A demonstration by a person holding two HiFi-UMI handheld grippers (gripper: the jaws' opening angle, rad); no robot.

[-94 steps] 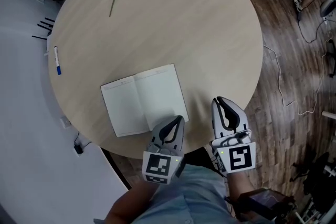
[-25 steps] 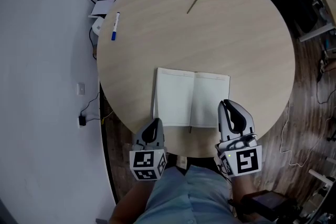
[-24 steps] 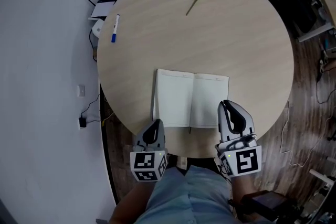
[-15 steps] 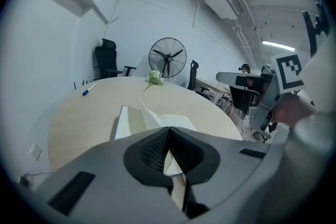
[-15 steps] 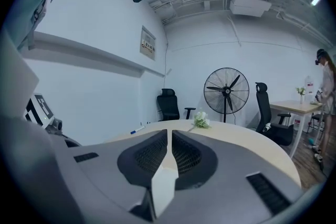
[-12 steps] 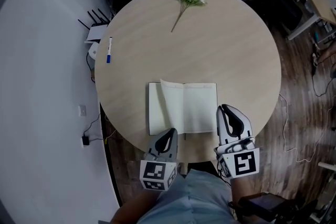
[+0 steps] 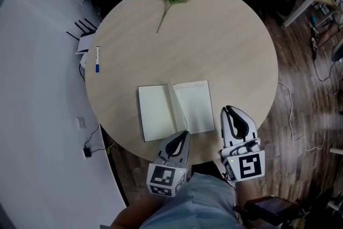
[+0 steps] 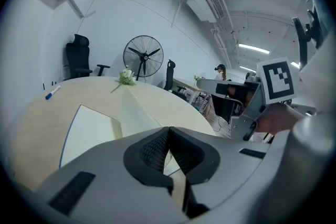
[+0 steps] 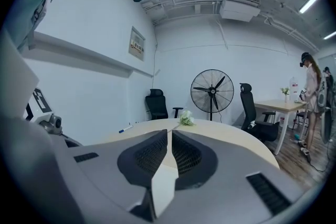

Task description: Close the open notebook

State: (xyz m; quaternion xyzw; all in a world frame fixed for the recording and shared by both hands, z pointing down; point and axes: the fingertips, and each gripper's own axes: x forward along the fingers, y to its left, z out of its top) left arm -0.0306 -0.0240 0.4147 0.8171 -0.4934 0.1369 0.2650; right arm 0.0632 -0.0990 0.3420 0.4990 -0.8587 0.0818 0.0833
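The left claw (image 7: 182, 135) is shut tight. It looks to be pinching the near edge of one thin page (image 7: 178, 107) of the notebook (image 7: 155, 115). That page stands up on its edge like a little wall, right over the fold in the middle of the book. The right claw (image 7: 227, 111) is shut too, with nothing in it. It hangs over the tabletop (image 7: 214, 45), just beside the right edge of the book.

The notebook lies open and flat on the round tabletop, on the side close to the person. Seen from above, it sits at 12 o'clock from the left claw, and the tip of that claw is at the book's near edge. From the right claw, the book is at 9 o'clock. The fold runs from about 11 o'clock to 5 o'clock, and its near end points almost at the left claw. One half of the book lies at 10 o'clock from that claw and the other half at 1 o'clock.

So the left claw is the nearer one, right at the end of the fold. I think the next move is a swing toward 3 o'clock, so the page drops onto the right half. But only one page is up. The rest of the left half looks flat, so that swing alone would not shut the book.
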